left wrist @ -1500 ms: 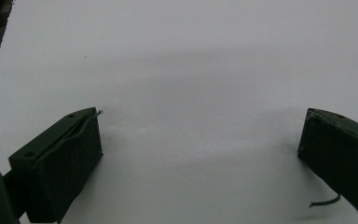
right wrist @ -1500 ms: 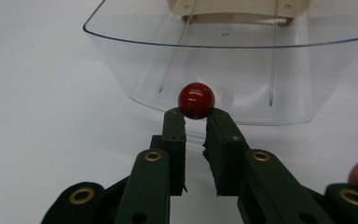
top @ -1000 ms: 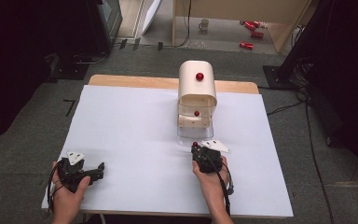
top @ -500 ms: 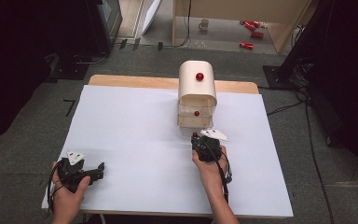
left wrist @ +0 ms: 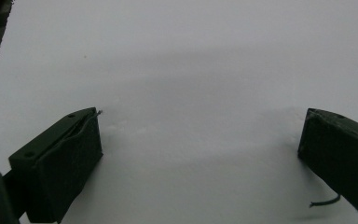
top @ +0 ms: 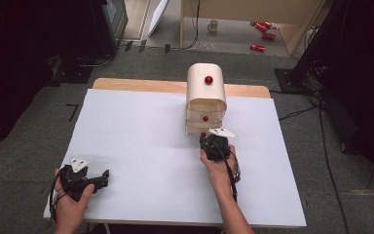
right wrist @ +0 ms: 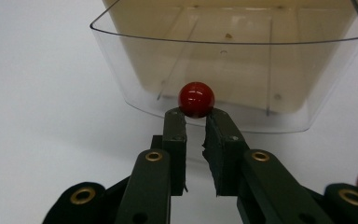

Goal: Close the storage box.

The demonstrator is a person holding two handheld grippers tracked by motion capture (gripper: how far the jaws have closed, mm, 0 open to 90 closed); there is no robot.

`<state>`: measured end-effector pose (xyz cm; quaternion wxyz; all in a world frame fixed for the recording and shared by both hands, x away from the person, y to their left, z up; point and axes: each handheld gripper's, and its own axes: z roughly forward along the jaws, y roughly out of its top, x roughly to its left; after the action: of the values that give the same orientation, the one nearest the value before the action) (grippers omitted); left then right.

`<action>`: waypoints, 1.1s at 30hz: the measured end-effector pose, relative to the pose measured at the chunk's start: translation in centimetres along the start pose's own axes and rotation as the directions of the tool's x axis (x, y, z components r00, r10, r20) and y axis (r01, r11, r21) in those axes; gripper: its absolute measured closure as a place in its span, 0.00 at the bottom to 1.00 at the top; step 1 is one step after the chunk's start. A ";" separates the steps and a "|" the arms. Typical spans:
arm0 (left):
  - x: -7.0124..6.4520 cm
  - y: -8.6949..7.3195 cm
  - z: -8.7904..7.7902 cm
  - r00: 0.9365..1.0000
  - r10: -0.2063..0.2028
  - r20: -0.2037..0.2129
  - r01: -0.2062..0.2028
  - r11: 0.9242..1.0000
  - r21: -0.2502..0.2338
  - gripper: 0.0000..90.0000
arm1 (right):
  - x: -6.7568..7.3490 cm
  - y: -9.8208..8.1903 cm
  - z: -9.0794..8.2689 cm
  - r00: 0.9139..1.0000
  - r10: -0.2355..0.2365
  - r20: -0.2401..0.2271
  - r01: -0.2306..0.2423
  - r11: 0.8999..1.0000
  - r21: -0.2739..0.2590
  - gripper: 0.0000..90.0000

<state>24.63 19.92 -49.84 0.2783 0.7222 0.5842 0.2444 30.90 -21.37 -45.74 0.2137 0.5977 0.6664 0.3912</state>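
Note:
A cream drawer cabinet (top: 205, 92) with red knobs stands at the back middle of the white table (top: 141, 126). Its bottom drawer, of clear plastic (right wrist: 233, 70), sticks out a little toward me and looks empty. My right gripper (right wrist: 196, 114) is shut on that drawer's red knob (right wrist: 196, 99), the two tips pinching its base. From above, the right gripper (top: 207, 138) sits right in front of the cabinet, held by a hand. My left gripper (top: 102, 178) rests at the table's front left, and its jaws stand wide apart over bare table, the left gripper (left wrist: 200, 140) holding nothing.
The cabinet's middle drawer knob (top: 205, 118) and top knob (top: 208, 79) face me, both drawers closed. A wooden table edge (top: 141, 85) runs along the back. On the floor beyond lie red cans (top: 258, 47), a mug (top: 214, 25) and cables.
My right gripper has moved away from me toward the cabinet with the knob in it, and the clear drawer has slid further in. The left gripper has stayed put.

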 end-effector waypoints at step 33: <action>0.0 0.0 0.0 1.000 0.000 0.002 0.000 1.000 0.000 0.00 | -0.7 0.3 2.0 1.000 0.025 0.015 -0.025 1.000 0.007 0.61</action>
<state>24.63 19.92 -49.85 0.2791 0.7223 0.5840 0.2435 32.76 -21.56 -46.84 0.2117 0.6097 0.6585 0.3870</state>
